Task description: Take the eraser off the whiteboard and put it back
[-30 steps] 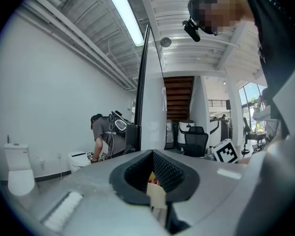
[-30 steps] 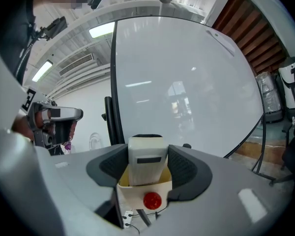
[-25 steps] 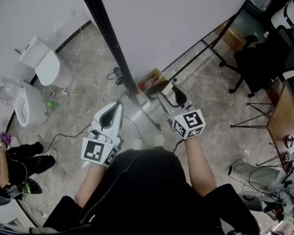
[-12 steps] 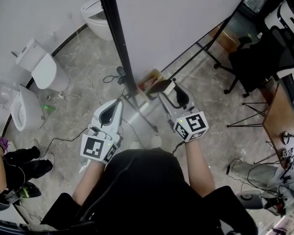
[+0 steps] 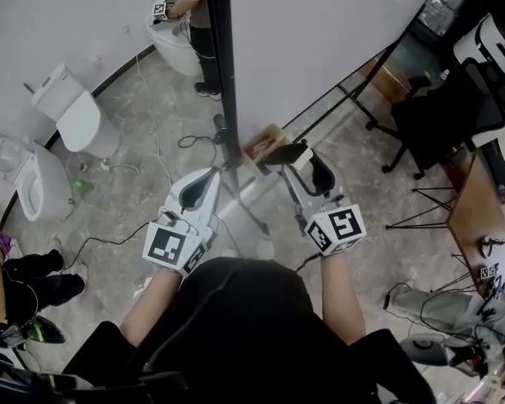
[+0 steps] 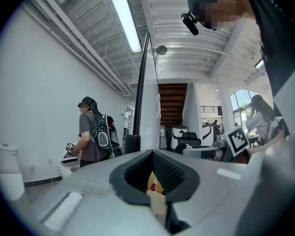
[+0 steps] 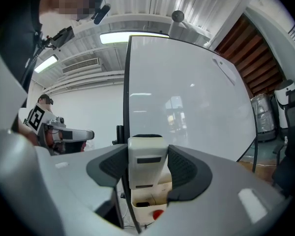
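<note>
I had the right gripper [image 7: 147, 168] clamped on the white eraser [image 7: 146, 151], facing the whiteboard [image 7: 187, 92]. Left gripper [image 6: 155, 173] jaws were together, nothing held.

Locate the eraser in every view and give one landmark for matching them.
Head view: eraser just right of centre, at the tip of the right tool.
Left gripper view: not in it.
Right gripper view: lower centre, clamped between that tool's jaws.
Shared landmark: the whiteboard's black edge post.
</note>
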### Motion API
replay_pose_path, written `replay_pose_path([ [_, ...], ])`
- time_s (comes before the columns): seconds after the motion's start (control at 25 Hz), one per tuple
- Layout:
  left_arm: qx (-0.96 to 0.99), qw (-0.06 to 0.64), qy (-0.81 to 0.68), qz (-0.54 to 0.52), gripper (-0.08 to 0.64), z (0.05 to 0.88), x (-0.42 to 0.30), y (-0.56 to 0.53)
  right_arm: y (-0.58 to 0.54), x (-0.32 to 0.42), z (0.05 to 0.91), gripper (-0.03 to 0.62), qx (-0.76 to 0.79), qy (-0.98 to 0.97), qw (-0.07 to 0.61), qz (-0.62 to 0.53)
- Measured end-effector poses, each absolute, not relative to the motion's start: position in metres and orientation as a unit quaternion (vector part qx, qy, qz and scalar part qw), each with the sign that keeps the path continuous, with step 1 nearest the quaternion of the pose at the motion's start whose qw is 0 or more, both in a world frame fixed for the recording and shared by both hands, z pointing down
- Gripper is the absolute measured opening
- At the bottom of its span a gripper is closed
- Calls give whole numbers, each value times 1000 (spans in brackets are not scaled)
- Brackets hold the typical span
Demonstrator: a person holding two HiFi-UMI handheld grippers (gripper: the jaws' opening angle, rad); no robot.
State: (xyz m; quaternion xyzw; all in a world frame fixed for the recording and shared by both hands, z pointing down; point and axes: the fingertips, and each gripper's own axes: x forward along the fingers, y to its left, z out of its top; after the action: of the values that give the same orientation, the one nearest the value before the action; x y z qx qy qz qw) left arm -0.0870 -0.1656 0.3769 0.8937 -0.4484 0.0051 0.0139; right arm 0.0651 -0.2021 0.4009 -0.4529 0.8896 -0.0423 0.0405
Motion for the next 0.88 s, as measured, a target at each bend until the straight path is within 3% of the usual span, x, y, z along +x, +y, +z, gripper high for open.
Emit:
replay_pose_path([
  [0.88,894,26,-447,-13,5,368,-84,-166,-146,81,305,261,-466,879,95,28],
])
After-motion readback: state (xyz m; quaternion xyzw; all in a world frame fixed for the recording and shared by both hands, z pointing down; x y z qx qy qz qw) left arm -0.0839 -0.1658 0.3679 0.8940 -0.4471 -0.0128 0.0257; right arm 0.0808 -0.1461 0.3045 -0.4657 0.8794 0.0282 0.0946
